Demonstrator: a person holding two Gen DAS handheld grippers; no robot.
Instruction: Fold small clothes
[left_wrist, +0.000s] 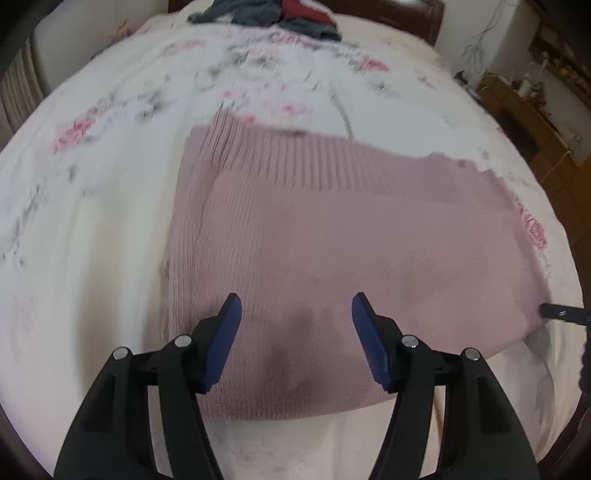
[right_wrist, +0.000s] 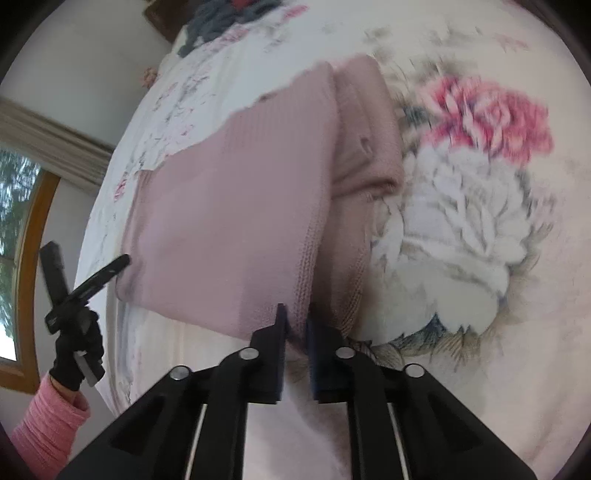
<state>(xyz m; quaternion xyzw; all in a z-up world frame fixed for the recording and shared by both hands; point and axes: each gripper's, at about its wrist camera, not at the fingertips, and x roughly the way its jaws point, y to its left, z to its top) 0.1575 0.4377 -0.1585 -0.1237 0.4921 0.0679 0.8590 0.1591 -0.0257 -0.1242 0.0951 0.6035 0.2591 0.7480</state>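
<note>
A pink knit sweater (left_wrist: 332, 236) lies folded in layers on a white floral bedspread (left_wrist: 92, 206). My left gripper (left_wrist: 297, 310) stands open just above the sweater's near edge, with nothing between its blue pads (left_wrist: 221, 343). In the right wrist view the sweater (right_wrist: 236, 206) shows a second folded layer along its right side. My right gripper (right_wrist: 297, 332) is nearly closed, pinching the sweater's near edge. Its dark tip (left_wrist: 554, 312) touches the sweater's right corner in the left wrist view. A black-gloved hand (right_wrist: 75, 350) with a pink sleeve holds the open left gripper (right_wrist: 88, 262).
A heap of grey, blue and red clothes (left_wrist: 266, 14) lies at the bed's far end, below a dark headboard (left_wrist: 428, 22). Wooden furniture (left_wrist: 517, 107) stands to the right of the bed. A wood-framed window (right_wrist: 26, 229) is on the left side.
</note>
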